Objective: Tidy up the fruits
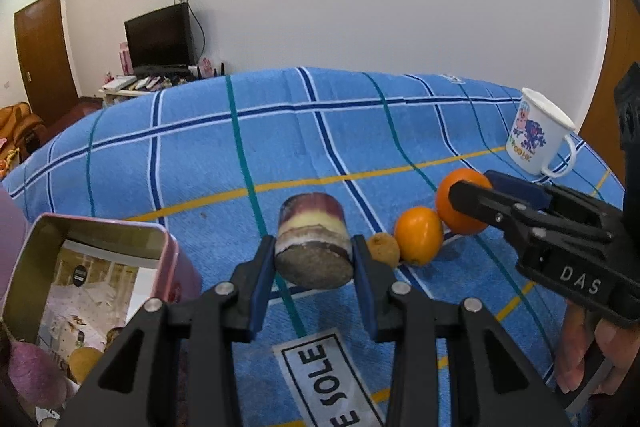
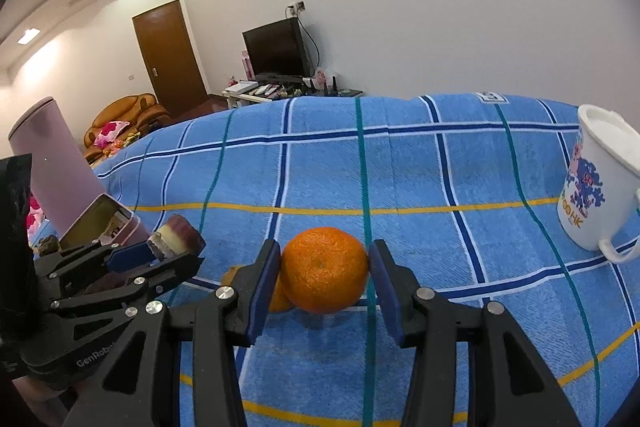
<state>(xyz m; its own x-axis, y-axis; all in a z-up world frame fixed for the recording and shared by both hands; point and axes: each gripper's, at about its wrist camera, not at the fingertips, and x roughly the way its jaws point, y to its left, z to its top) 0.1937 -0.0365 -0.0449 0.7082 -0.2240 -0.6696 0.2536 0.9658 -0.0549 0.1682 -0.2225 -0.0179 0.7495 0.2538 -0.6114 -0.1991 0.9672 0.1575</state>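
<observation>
My left gripper [image 1: 314,259] is shut on a short purple-and-cream sugarcane piece [image 1: 313,239] and holds it above the blue plaid cloth [image 1: 280,147]. The piece also shows in the right wrist view [image 2: 176,231]. My right gripper [image 2: 324,275] has its pads on both sides of a large orange [image 2: 325,269], which rests on the cloth; the orange also shows in the left wrist view [image 1: 464,201]. A smaller orange [image 1: 419,235] and a small brown fruit [image 1: 384,247] lie beside it. An open pink tin [image 1: 96,267] at the left holds several fruits.
A white printed mug [image 1: 536,133] stands at the right, also in the right wrist view [image 2: 600,187]. A tall pink cylinder [image 2: 52,163] stands behind the tin. A TV, a door and a sofa lie beyond the cloth's far edge.
</observation>
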